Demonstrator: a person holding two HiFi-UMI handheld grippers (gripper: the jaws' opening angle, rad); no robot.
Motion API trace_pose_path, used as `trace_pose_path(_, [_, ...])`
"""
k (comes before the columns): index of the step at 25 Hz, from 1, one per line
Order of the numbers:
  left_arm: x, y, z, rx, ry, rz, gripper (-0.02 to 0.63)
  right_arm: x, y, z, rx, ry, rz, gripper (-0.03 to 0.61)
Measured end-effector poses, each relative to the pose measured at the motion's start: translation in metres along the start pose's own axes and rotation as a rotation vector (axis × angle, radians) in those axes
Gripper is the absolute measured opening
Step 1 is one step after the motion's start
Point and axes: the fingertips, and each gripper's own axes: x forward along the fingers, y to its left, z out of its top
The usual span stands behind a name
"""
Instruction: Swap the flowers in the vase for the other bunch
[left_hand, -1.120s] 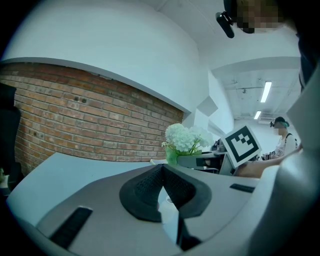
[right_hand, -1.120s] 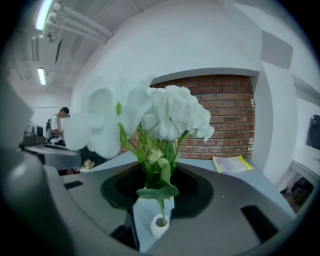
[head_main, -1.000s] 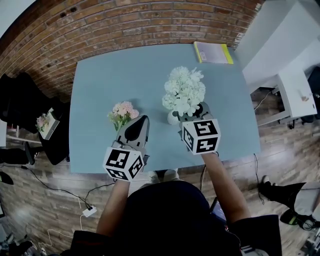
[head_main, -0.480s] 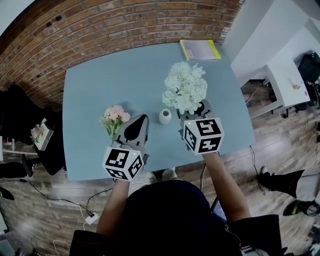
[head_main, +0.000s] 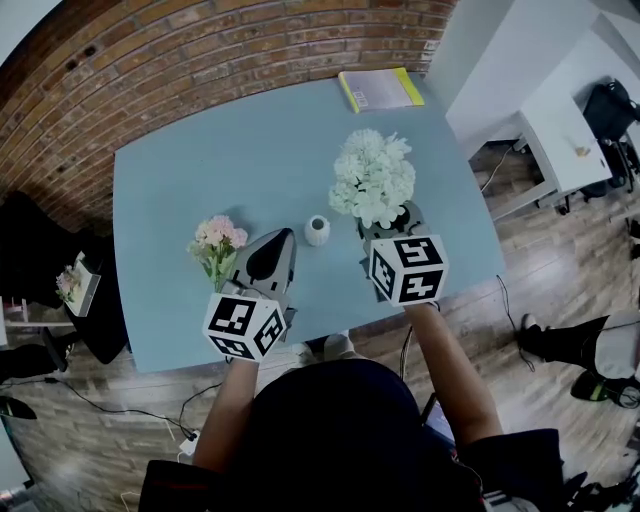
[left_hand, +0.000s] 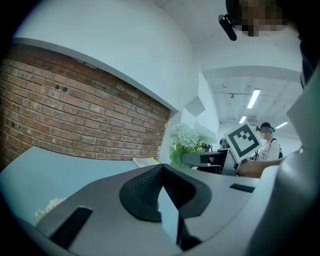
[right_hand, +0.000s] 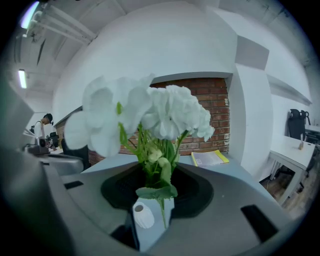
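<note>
Since a second ago the white bunch has come off the vase, which now stands bare on the blue table, at about 9 o'clock from the blooms. In the head view, the right gripper holds that bunch at its 12 o'clock. The pink bunch lies at 9 o'clock from the left gripper, blooms apparently toward 12 o'clock, though the stems are hard to follow.

In the left gripper view, the left gripper is clenched on nothing.

In the right gripper view, the right gripper clamps the green stems, long axis upright, white blooms at 12 o'clock. The vase shows at 7 o'clock, mouth up.
</note>
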Motion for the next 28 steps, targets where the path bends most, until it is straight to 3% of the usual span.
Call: trace_pose_path(28, [0.035,-0.017,-0.033,-0.012,0.098,-0.092,0.008,-0.004,-0.052,-0.115,0.081,0.284,-0.127,0.149])
